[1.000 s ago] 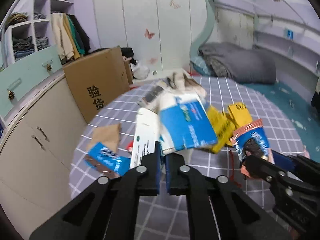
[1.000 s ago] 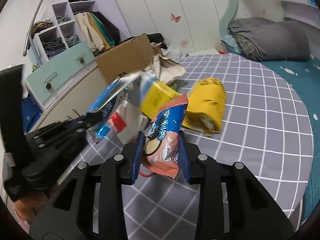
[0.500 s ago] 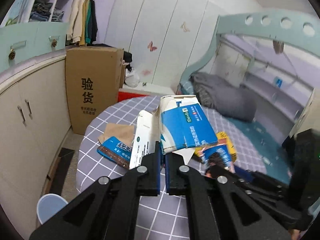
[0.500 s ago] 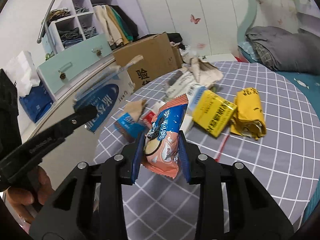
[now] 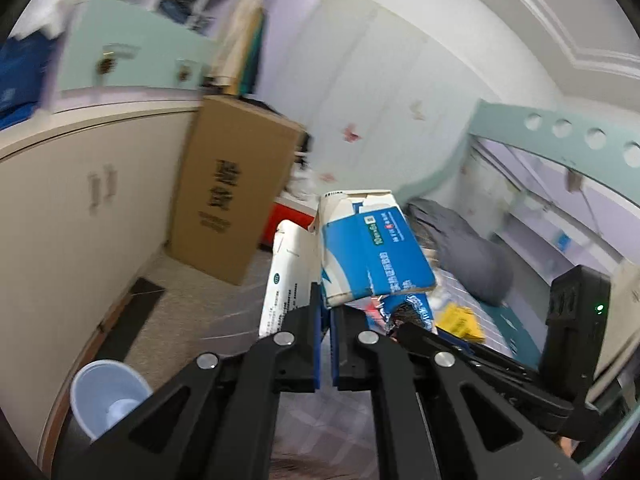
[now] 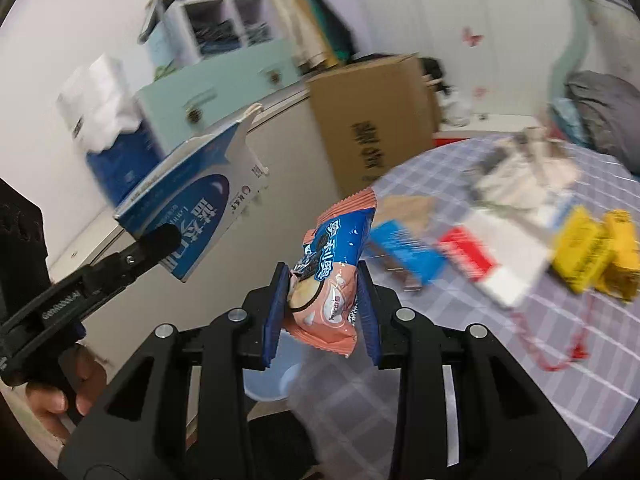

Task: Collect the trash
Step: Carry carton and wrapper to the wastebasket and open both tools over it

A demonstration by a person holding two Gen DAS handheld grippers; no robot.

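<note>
Left gripper (image 5: 325, 344) pinches a blue box (image 5: 372, 256) — jaws nearly closed. Right gripper (image 6: 320, 312) clamps a snack packet (image 6: 332, 276); a bin (image 5: 108, 396) sits below-left of the left gripper.

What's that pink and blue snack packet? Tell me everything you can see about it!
The snack packet is a shiny plastic wrapper, salmon pink with a blue band, white letters and a picture of dark sandwich cookies. It looks sealed and puffy, with crimped ends. It stands nearly upright, top leaning a little right, squeezed between the blue pads of the right gripper fingers. It hangs in the air beside the checked table, touching nothing else.
</note>
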